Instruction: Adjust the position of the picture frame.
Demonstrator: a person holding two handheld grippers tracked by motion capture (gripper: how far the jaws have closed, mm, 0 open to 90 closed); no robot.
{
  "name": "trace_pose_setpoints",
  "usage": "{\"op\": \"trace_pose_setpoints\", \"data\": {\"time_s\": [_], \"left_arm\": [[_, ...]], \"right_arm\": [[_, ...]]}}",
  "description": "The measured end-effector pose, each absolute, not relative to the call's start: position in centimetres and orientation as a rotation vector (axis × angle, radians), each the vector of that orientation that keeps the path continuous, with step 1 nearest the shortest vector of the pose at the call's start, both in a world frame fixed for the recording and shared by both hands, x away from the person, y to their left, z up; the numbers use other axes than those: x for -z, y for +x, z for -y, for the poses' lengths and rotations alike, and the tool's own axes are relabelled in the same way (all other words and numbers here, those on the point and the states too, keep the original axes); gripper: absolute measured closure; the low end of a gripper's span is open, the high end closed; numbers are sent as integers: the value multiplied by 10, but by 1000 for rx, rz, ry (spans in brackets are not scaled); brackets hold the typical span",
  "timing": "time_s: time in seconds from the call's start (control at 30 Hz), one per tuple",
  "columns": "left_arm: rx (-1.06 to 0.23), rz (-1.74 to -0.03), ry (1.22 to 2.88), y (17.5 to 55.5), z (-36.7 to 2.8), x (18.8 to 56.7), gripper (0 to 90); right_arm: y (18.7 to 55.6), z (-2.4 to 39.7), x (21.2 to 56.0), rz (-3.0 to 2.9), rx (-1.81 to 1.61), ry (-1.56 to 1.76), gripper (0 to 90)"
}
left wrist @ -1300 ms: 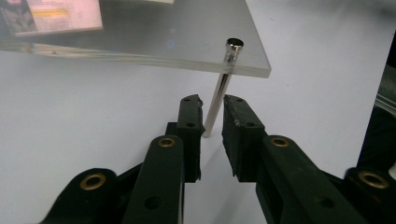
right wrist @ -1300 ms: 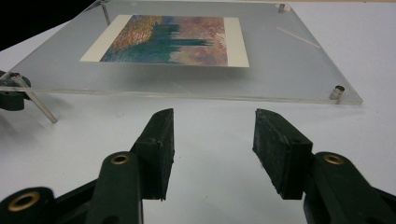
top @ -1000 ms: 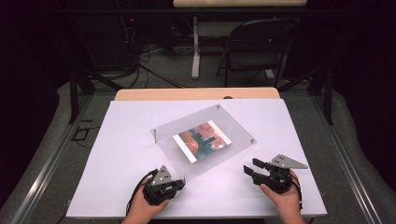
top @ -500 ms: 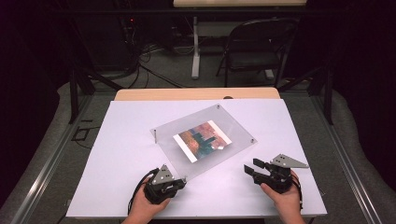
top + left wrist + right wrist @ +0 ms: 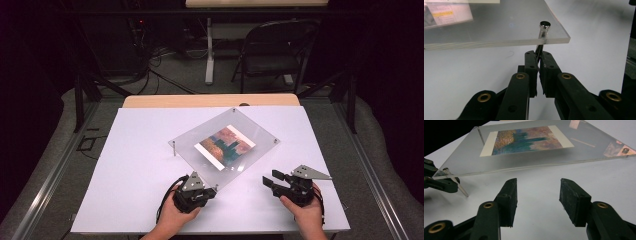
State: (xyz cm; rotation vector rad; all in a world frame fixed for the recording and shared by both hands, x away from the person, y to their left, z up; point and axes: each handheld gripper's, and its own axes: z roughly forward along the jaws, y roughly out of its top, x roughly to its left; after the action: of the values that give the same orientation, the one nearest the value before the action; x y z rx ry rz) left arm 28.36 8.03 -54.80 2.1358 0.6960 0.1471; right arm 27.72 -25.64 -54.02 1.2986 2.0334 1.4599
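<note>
Left gripper [image 5: 538, 58] just slid in and is clamped on the near-corner leg [image 5: 539, 48] of the frame [image 5: 225, 145] mid-table, so unscrewing looks next. Right gripper [image 5: 538, 192] idles open.

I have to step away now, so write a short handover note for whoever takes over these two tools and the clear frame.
Left tool: shut on the metal standoff leg at the near corner of the clear acrylic frame.
Right tool: open, holding nothing, resting beside the frame's near right edge.
Frame: raised on its legs on the white table, picture sandwiched inside.
Done: near leg gripped.
Left: probably working that leg and the other corners; the right tool could steady the frame.
</note>
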Motion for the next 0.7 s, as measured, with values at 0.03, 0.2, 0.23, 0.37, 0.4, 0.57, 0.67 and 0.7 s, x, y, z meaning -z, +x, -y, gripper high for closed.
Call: {"op": "trace_pose_setpoints", "data": {"time_s": [0.03,0.2,0.23,0.37,0.4,0.57,0.67,0.7], "left_arm": [[-147,-691,2139,285,-78,548,849],[-148,-679,2141,286,-71,551,848],[-149,-675,2139,286,-71,551,847],[-142,-676,2133,285,-73,552,838],[-137,-673,2133,284,-74,551,838],[-129,-681,2121,278,-89,546,712],[-140,-701,2102,276,-103,541,605],[-146,-710,2093,276,-108,539,554]], "right_arm": [[277,257,540,-2032,-1460,1299,483],[278,257,542,-2037,-1459,1303,483],[278,256,542,-2038,-1459,1304,482],[278,254,542,-2053,-1451,1303,475],[278,254,542,-2053,-1451,1303,475],[276,251,541,-2075,-1440,1281,468],[276,249,541,-2069,-1439,1268,455],[275,250,540,-2065,-1435,1265,443]]}}
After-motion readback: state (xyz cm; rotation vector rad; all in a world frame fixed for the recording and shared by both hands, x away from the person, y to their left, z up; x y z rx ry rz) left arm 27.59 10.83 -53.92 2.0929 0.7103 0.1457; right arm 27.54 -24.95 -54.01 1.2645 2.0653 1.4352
